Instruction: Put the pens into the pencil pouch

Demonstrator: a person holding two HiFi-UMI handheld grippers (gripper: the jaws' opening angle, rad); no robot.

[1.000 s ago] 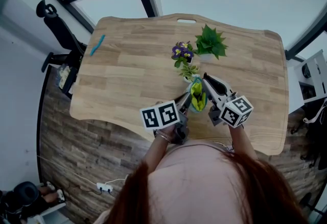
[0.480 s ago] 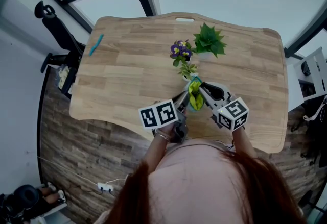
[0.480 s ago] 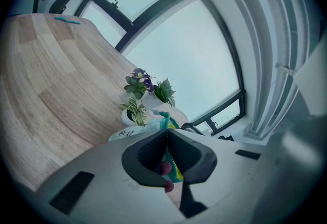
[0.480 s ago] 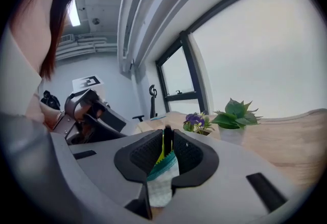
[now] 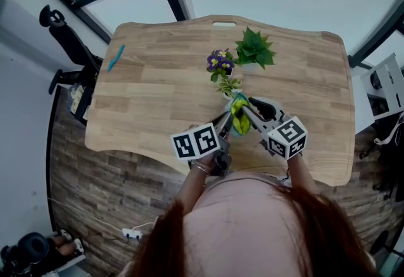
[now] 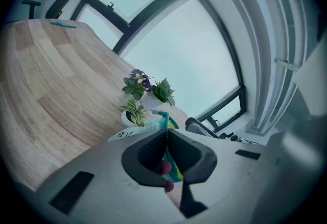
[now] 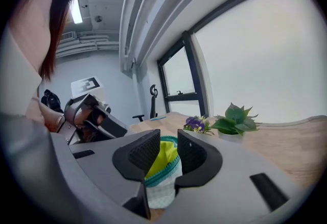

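Above the near edge of the desk (image 5: 158,80) hangs the open pouch (image 5: 239,119); jaws of my left gripper (image 6: 166,140) pinch its zipper edge tight, those of my right gripper (image 7: 168,144) clasp the other rim, narrow. Far left lies a teal pen (image 5: 115,58).

The person's two forearms reach forward from the lower middle of the head view and converge just above it. The left forearm (image 5: 191,186) is bare, with a thin band at the wrist (image 5: 201,170). Its hand (image 5: 216,162) grips the left hand-held gripper (image 5: 226,122), which slants up and to the right, its marker cube (image 5: 197,142) facing the camera. That gripper's jaws are pressed together, pinching the teal zip edge of the pencil pouch (image 5: 238,119). The right forearm (image 5: 300,173) carries the right hand-held gripper (image 5: 248,109), which slants up and to the left. Its jaws stand a narrow gap apart, closed onto the pouch's rim, whose fabric fills that gap.
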